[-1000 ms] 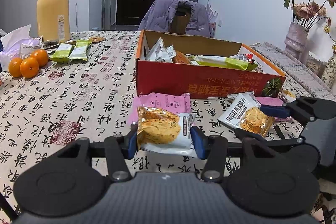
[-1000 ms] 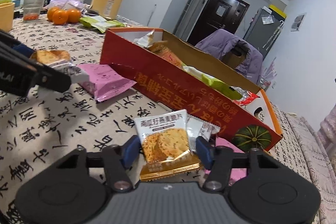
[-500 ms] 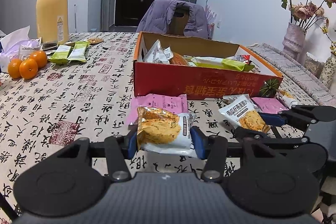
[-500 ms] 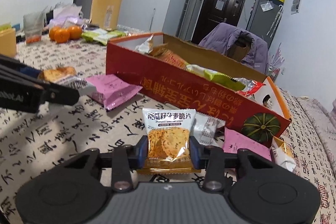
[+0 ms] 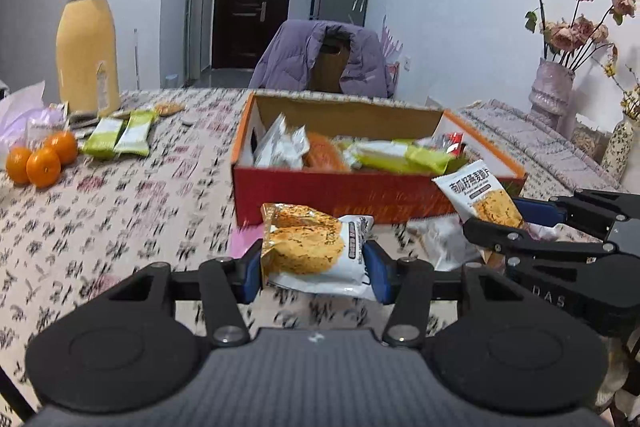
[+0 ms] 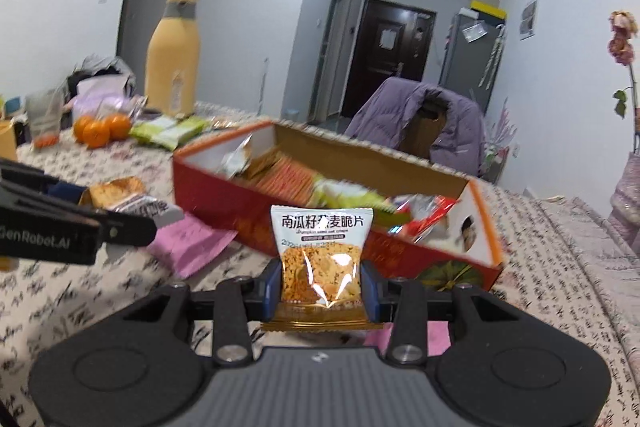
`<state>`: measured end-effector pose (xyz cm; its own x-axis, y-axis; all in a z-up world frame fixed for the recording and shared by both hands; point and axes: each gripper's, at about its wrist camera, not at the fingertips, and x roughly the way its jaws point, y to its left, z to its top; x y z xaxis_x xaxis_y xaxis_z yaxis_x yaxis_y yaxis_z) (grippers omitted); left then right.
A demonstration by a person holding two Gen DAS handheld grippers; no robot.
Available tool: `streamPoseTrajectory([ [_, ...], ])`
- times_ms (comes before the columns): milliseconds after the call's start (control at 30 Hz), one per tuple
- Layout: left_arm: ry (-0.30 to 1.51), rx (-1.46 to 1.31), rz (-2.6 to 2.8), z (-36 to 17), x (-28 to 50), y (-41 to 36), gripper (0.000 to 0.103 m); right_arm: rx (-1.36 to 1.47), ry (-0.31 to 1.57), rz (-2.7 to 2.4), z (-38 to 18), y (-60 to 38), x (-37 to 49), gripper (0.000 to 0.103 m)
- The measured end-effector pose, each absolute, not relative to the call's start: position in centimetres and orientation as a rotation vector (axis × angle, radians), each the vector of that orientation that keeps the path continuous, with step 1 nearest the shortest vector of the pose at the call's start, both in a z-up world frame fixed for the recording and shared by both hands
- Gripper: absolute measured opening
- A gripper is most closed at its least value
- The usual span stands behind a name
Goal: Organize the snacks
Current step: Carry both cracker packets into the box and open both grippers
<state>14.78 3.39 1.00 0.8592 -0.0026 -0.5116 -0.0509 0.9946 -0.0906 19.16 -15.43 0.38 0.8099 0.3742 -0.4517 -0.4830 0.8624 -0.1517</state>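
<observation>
My left gripper (image 5: 314,273) is shut on a white-and-gold cracker packet (image 5: 308,247), held above the tablecloth in front of the red box (image 5: 340,195). My right gripper (image 6: 322,291) is shut on a white-and-orange oat crisp packet (image 6: 320,255), lifted in front of the same red box (image 6: 224,195). That packet also shows in the left wrist view (image 5: 480,195), near the box's right front corner. The box holds several snack packets. The left gripper's packet shows at the left of the right wrist view (image 6: 120,197).
A pink packet (image 6: 192,247) lies on the cloth before the box. Green packets (image 5: 120,137), three oranges (image 5: 40,159) and a tall yellow flask (image 5: 86,43) stand at far left. A flower vase (image 5: 552,95) is at the right. A chair with a purple jacket (image 5: 324,59) stands behind.
Both grippers have lifted their packets off the table and risen, so the inside of the red box now shows more. The right gripper closed tighter on its packet.
</observation>
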Motion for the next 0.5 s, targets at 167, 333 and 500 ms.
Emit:
streamPoseTrajectory([
  [167, 0.487, -0.101, 0.013, 2.7, 16.0, 2.4, 0.052, -0.236, 0.369, 0.426, 2.3, -16.3, 20.7, 0.039],
  [333, 0.443, -0.093, 0.005, 4.3, 17.8, 1.4, 0.052, -0.196, 0.344, 0.390, 3.8, -17.1, 23.2, 0.040],
  [500, 0.415, -0.077, 0.015, 5.7, 20.4, 0.7, 0.052, -0.166, 0.342, 0.368, 4.8, -17.6, 26.1, 0.039],
])
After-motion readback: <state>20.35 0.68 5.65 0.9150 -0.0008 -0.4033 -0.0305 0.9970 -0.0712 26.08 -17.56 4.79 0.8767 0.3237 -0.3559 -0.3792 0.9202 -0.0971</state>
